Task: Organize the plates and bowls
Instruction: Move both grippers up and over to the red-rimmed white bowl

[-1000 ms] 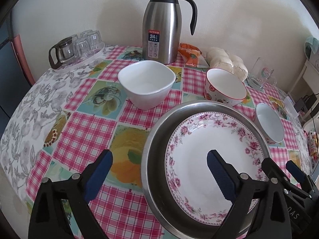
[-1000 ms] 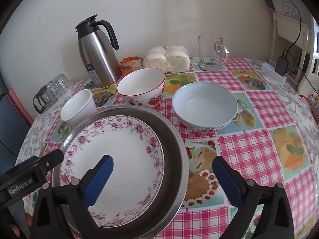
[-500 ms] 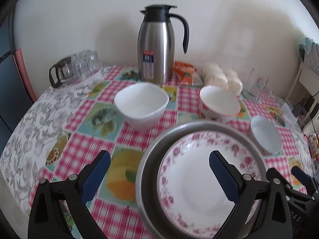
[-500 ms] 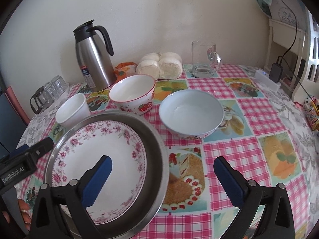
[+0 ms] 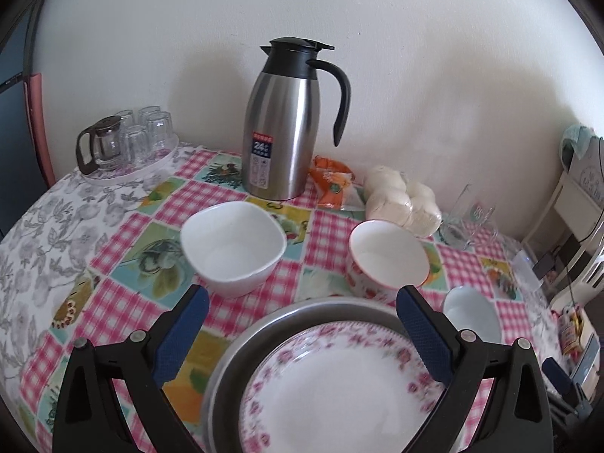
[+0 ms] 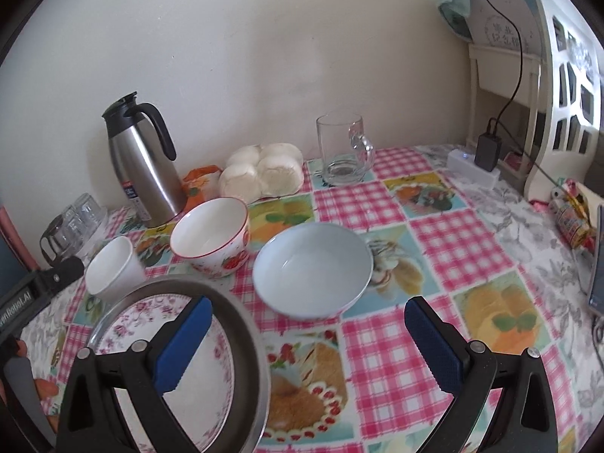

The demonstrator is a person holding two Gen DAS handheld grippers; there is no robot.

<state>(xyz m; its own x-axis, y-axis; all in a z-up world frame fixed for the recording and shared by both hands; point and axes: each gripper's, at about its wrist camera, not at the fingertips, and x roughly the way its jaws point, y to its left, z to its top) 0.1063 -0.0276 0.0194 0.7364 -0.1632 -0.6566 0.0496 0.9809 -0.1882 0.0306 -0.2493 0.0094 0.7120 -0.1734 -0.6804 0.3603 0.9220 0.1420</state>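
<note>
in the left wrist view, the left claw is spread wide and pinches nothing. a second ago it was low over the flower plate, and the plate filled most of the near view. now the claw has pulled up and back, so the plate and the metal pan under it sit at the near edge. the plate lies flat inside the pan. the square white bowl is just past the left finger, far from nothing and easy to reach. the red rim bowl sits to the right of it, and the pale blue bowl is at the near right. the steel jug stands at the far side by the wall.

in the right wrist view, the right claw is spread wide too and holds nothing. it has also backed away and turned a bit right, so the pan and plate have slid to the near left corner. the pale blue bowl now sits right in front, between the two fingers but farther off. the red rim bowl with strawberries is far left of it, and the square white bowl is left again. the counter has a pink check cloth.

i think the plate step is done, since the plate rests in the pan and both claws are free. the three bowls are not yet stacked, so a bowl is likely next.
</note>
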